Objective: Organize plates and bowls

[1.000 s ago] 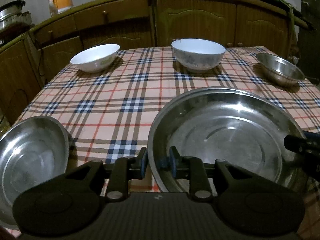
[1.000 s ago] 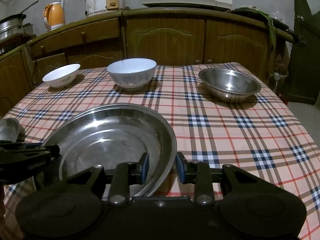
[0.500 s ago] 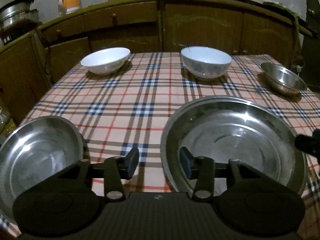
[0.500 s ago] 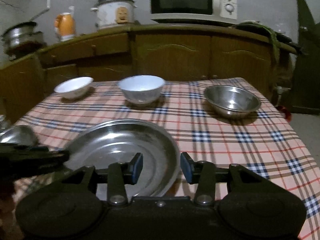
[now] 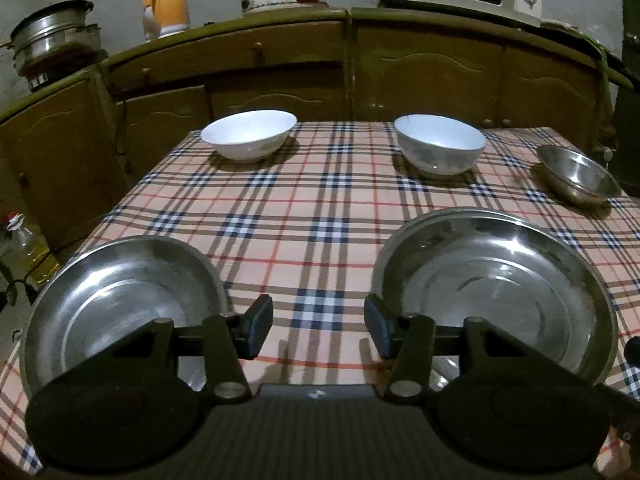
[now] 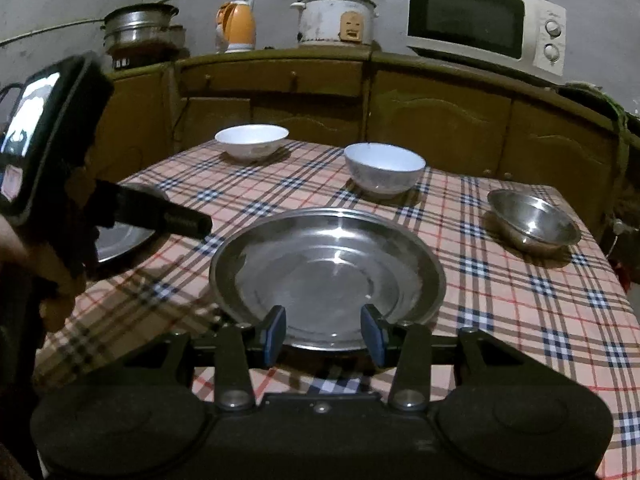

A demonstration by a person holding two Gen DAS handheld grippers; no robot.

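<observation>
A large steel plate lies flat on the checked tablecloth. A second steel plate sits at the near left corner. My left gripper hangs over the cloth between the two plates, its jaws opening with nothing between them. My right gripper is open just short of the large plate's near rim, and its pads do not touch the plate. At the far side stand a white bowl, a deeper white bowl and a small steel bowl.
Brown cabinets run behind the table, carrying a microwave, a rice cooker, an orange kettle and steel pots. An oil bottle stands below the table's left edge. The left hand's gripper body fills the right wrist view's left side.
Both grippers have opened off the large plate's rim and drawn back toward me. The plate now rests free on the cloth. The right gripper has swung round to the plate's near edge.
</observation>
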